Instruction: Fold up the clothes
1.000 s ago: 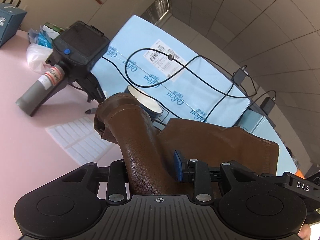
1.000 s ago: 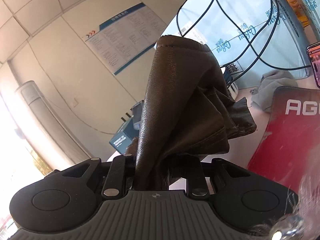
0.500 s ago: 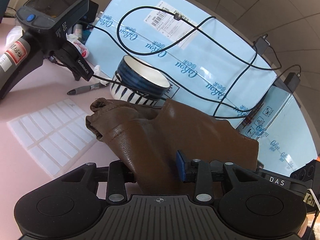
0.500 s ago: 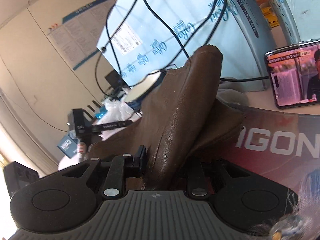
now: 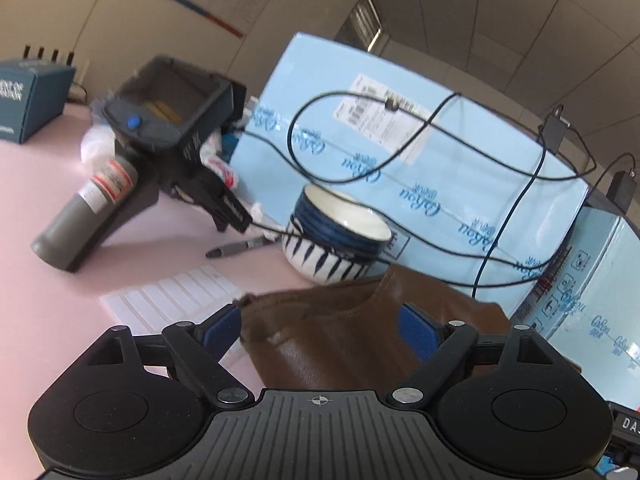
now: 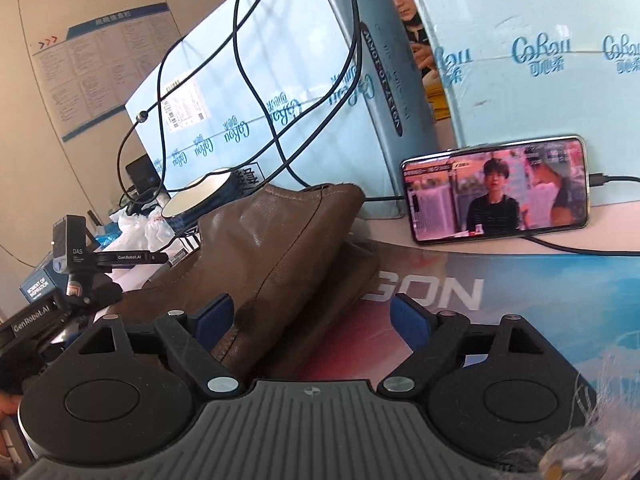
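Both jaws have just been opened wide: the garment point(image 5: 360, 344) is released by the left gripper point(image 5: 320, 328) and right gripper point(image 6: 312, 316), left lying between the pads, partly on the mat point(image 6: 500, 300); 1 fold seems laid.

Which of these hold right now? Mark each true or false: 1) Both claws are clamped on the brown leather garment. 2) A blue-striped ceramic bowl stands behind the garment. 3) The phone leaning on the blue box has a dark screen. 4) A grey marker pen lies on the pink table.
1) False: the left claw and right claw have just been opening; the brown leather garment lies between unpressed pads.
2) True: blue-striped ceramic bowl.
3) False: the phone shows a video.
4) True: grey marker pen, pink table.
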`<state>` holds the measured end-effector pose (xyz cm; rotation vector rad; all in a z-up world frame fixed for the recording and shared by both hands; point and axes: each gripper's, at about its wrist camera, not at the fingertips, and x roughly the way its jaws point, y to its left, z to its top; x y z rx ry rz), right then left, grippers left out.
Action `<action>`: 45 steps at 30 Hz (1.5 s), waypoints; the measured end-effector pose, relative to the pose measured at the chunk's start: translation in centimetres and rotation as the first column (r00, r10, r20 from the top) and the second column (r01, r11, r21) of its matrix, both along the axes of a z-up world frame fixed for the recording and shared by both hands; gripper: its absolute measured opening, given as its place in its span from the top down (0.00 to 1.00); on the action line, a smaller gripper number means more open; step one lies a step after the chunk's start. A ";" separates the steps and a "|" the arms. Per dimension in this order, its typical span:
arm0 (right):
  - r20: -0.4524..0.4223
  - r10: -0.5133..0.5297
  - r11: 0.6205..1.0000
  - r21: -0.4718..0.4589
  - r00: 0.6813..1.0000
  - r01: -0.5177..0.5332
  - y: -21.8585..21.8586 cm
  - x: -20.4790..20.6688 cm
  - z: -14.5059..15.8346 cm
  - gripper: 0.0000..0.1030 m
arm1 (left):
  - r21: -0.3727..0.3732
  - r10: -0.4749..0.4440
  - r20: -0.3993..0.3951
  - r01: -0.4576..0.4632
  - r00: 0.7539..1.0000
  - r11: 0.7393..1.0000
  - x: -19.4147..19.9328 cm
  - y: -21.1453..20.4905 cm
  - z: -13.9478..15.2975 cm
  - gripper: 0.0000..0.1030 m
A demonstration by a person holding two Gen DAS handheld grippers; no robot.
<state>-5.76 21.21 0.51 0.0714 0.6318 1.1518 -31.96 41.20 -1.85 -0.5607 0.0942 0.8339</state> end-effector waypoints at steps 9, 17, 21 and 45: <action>0.131 -0.025 0.988 0.153 0.991 0.005 -5.6 -2.3 1.2 0.00 | 0.170 0.167 0.073 -0.177 0.983 0.969 0.7 -9.4 3.6 0.00; 0.324 -0.110 0.968 0.249 0.940 0.027 -7.0 -3.8 1.4 0.00 | 0.317 0.244 -0.043 -0.218 0.969 0.923 4.6 -14.5 2.6 0.00; 0.394 -0.042 0.972 0.228 0.918 -0.053 -5.5 -3.4 1.0 0.00 | 0.308 0.307 -0.025 -0.285 0.951 0.908 4.8 -14.5 2.4 0.00; 0.471 -0.053 0.942 0.318 0.881 -0.113 -4.9 -3.3 1.0 0.00 | 0.443 0.379 -0.142 -0.283 0.915 0.851 5.1 -14.3 1.9 0.00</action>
